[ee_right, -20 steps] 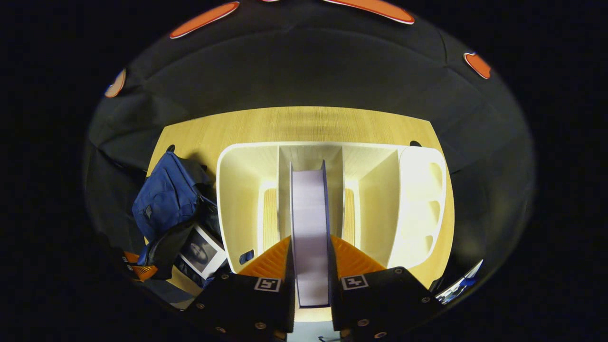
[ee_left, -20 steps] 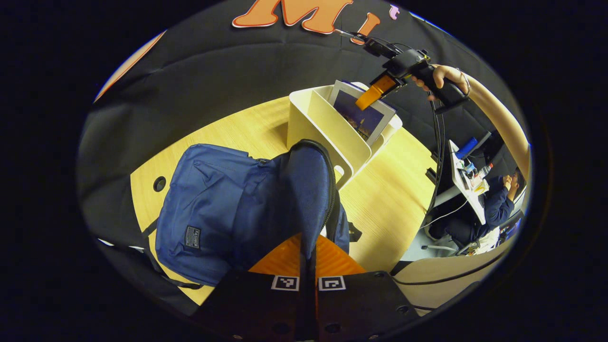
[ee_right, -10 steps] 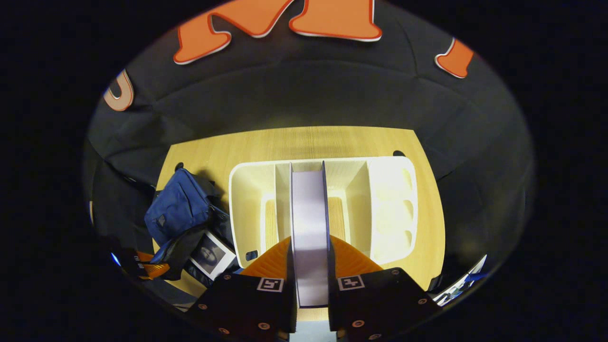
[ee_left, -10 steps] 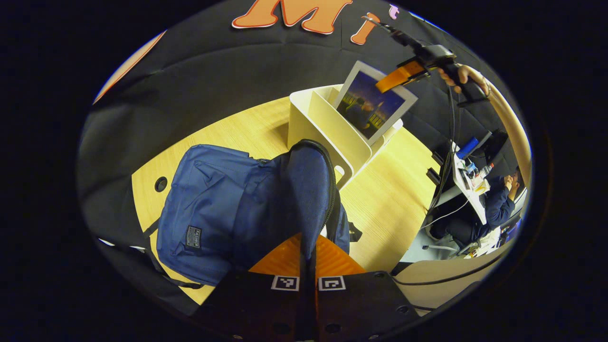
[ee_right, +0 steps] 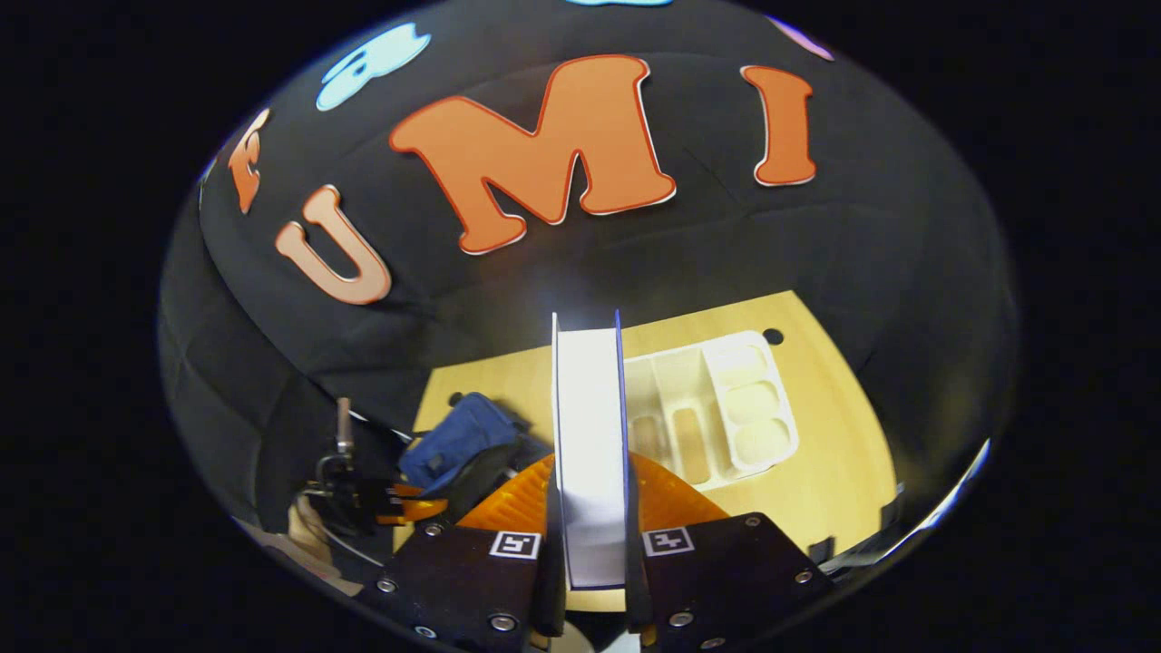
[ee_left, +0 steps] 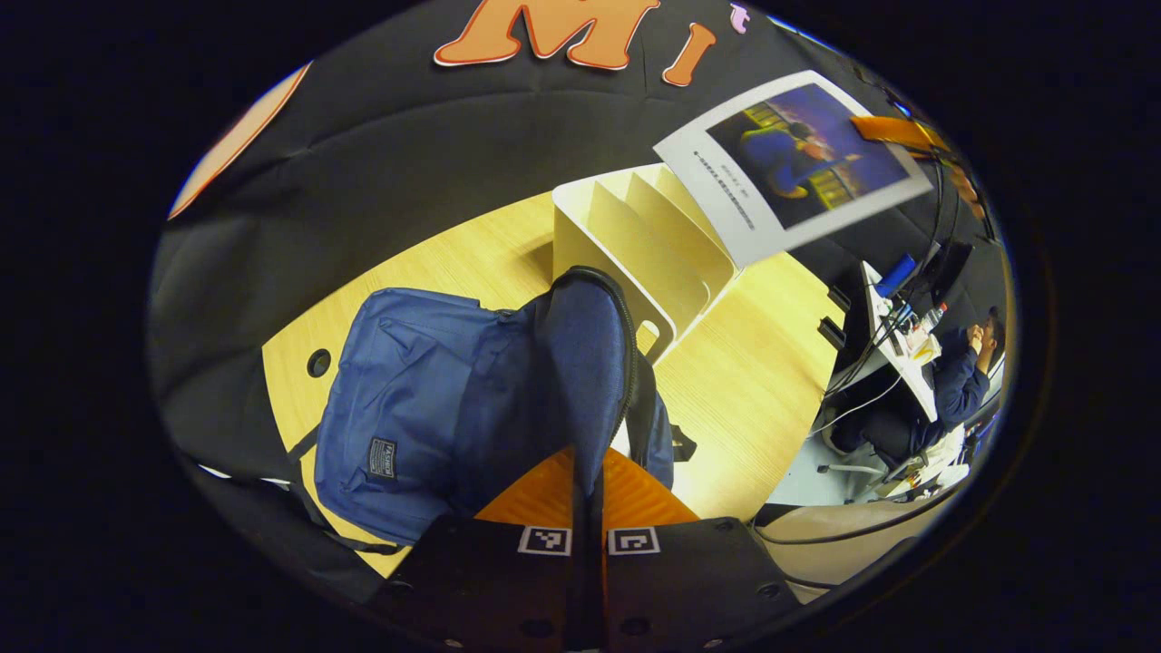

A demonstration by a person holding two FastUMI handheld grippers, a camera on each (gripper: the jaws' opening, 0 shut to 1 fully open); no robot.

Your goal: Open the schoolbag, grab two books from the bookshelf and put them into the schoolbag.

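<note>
The blue schoolbag (ee_left: 435, 408) lies on the wooden table (ee_left: 744, 381), and my left gripper (ee_left: 588, 476) is shut on the raised rim of its opening. Behind it stands the white bookshelf (ee_left: 635, 245), its slots bare. In the left gripper view a book (ee_left: 789, 163) with a dark picture cover hangs high above the shelf, held by my right gripper (ee_left: 893, 131). In the right gripper view the book's page edge (ee_right: 590, 426) stands upright between the fingers of my right gripper (ee_right: 590, 476). Far below are the shelf (ee_right: 717, 399), the bag (ee_right: 458, 440) and the left gripper (ee_right: 399, 503).
The table has cable holes (ee_left: 318, 363) near its back edge. Past its right edge a person (ee_left: 957, 381) sits at a cluttered desk (ee_left: 893, 336), with cables hanging down. Black cloth walls close the back and left.
The right gripper has lifted the book out of the shelf and high above the table. The left gripper still holds the bag's rim in much the same place.
</note>
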